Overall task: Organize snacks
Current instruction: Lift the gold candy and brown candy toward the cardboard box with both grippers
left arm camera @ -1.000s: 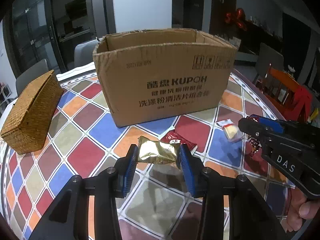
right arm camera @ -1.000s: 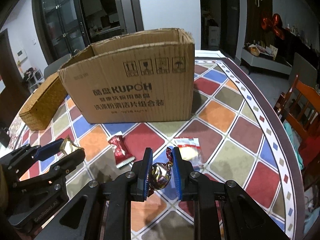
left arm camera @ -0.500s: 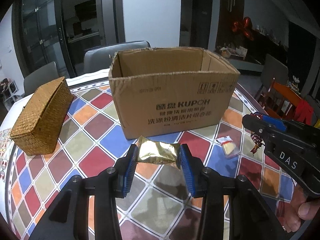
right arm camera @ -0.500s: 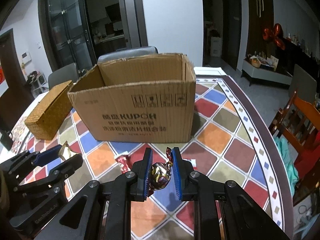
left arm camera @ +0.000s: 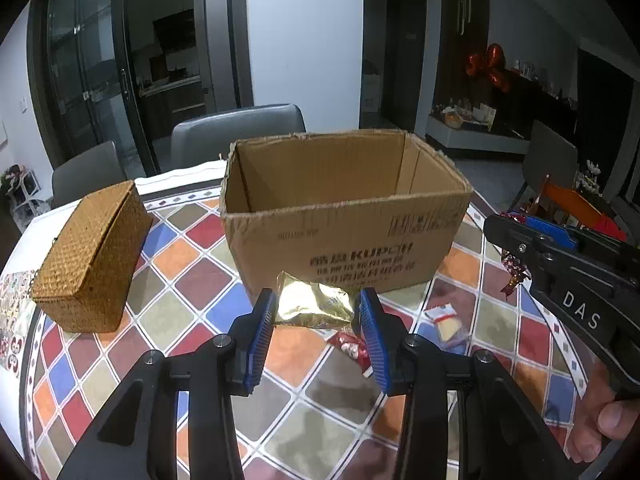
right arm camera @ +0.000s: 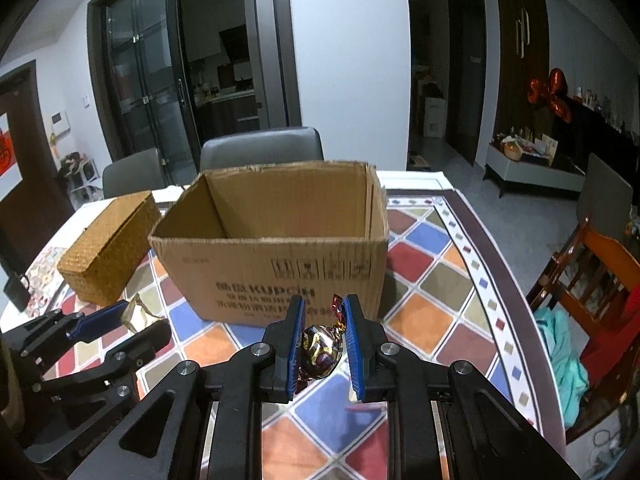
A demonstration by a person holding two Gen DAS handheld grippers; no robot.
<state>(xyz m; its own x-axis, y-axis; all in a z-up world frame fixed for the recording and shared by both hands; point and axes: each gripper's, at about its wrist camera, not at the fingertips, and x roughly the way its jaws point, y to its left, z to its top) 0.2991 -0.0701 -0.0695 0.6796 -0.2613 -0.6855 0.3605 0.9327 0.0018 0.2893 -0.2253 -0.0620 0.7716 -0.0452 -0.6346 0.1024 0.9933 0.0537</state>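
Checked tablecloth [left arm camera: 192, 304] under everything, and at twelve o'clock from both claws sits the open corrugated box [left arm camera: 344, 240], torn along its rim and printed "KUPOH" over blurred Chinese lines, with the woven lidded basket [left arm camera: 92, 256] at ten o'clock. Left gripper [left arm camera: 316, 332] has its blue ribbed pads partly apart, pinching a crinkled gold packet [left arm camera: 312, 306] above the table; right gripper [right arm camera: 322, 346], stamped "DAS", is nearly closed on a round foil candy [right arm camera: 322, 346]. Red wrapper [left arm camera: 352, 346] and clear packet [left arm camera: 446, 320] lie flat at four o'clock of the left claw.
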